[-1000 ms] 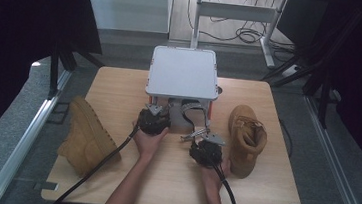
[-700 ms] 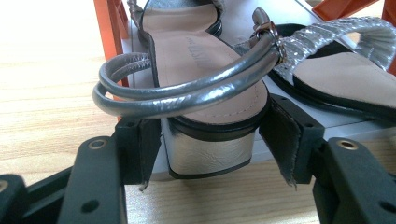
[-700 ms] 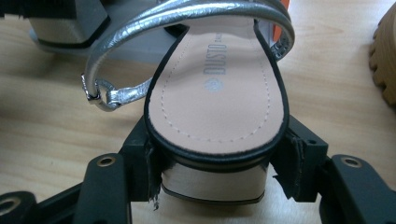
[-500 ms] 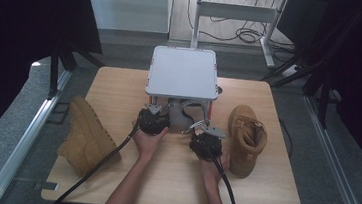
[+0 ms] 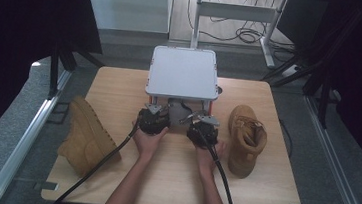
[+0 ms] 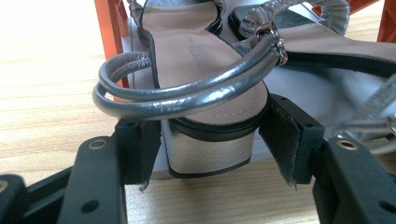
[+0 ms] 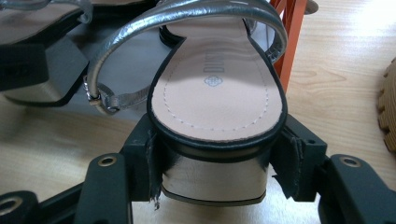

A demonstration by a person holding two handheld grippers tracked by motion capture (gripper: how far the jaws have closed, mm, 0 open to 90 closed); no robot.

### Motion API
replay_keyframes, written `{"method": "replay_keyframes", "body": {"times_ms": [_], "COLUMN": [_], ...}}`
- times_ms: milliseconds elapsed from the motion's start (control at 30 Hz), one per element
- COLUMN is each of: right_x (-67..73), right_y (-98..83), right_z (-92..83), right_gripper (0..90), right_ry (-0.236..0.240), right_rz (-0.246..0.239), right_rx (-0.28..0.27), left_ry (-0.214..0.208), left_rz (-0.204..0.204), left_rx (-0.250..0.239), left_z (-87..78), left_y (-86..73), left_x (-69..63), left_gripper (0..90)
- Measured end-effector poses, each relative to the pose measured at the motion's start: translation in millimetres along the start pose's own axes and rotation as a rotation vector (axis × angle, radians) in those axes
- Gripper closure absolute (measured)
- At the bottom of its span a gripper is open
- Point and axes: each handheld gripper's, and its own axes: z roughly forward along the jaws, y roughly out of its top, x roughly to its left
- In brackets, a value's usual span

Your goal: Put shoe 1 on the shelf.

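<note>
Under the grey stand [image 5: 182, 72] at table centre, each gripper clamps a silver sandal's block heel – left gripper [image 6: 212, 140] on one sandal [image 6: 210, 93], right gripper [image 7: 215, 163] on the sandal at its 3 o'clock [image 7: 217, 88].

The desk [image 5: 120, 83] is seen from above and from the person's side, looking forward and down, at some distance. Each of the two tong cameras is set low and close, looking level along its own black jaws at a silver sandal heel. The orange-legged stand [image 5: 182, 73] at mid-desk is shared by all three views [image 6: 111, 28] [image 7: 290, 28].
</note>
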Motion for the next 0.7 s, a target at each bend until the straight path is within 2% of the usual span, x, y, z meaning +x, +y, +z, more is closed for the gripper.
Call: {"method": "replay_keyframes", "body": {"times_ms": [233,633,700], "right_x": [1.2,7.4,10.3], "right_y": [8.0,20.5,20.4], "right_z": [9.6,29.1,31.4], "right_gripper": [41.6,41.6,41.6], "right_ry": [-0.013,-0.046,-0.058], "right_rz": [0.006,0.053,0.043], "right_rx": [-0.006,-0.015,-0.013], "left_ry": [-0.001,-0.001,-0.002], "left_rz": [0.001,0.002,0.002], "left_rx": [0.0,-0.003,-0.002], "left_z": [0.0,0.1,0.0], "left_y": [-0.1,-0.4,-0.4], "left_x": [0.1,0.2,0.3], "left_gripper": [39.5,39.4,39.4]}}
